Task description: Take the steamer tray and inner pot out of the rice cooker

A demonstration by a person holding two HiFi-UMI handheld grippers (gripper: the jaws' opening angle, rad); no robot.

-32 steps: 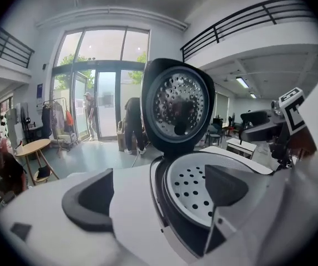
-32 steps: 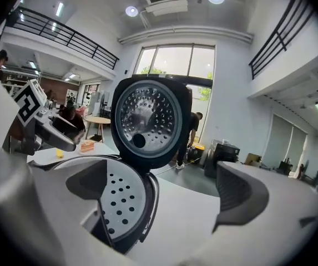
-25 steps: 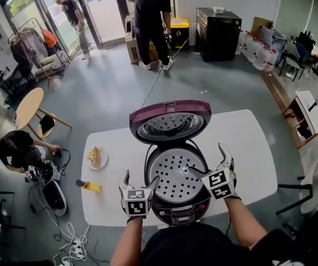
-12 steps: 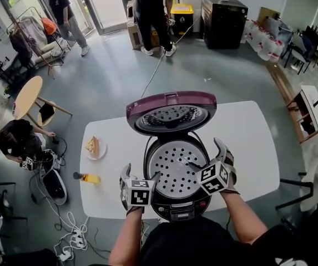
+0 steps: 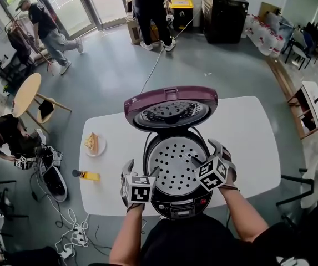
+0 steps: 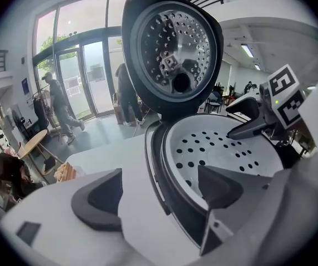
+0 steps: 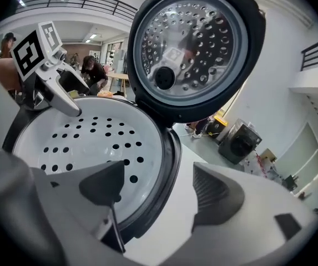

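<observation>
White table [image 5: 247, 132]; steamer tray [image 5: 175, 159] flat, holes up — left tongs [image 5: 142, 168], right tongs [image 5: 204, 152] closing astride its rim.

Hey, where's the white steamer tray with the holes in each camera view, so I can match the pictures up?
Head view: the white perforated steamer tray is at lower centre, inside the open rice cooker.
Left gripper view: right of centre, below the raised lid.
Right gripper view: left of centre, low.
Shared landmark: the raised maroon lid, standing behind the tray.
</observation>
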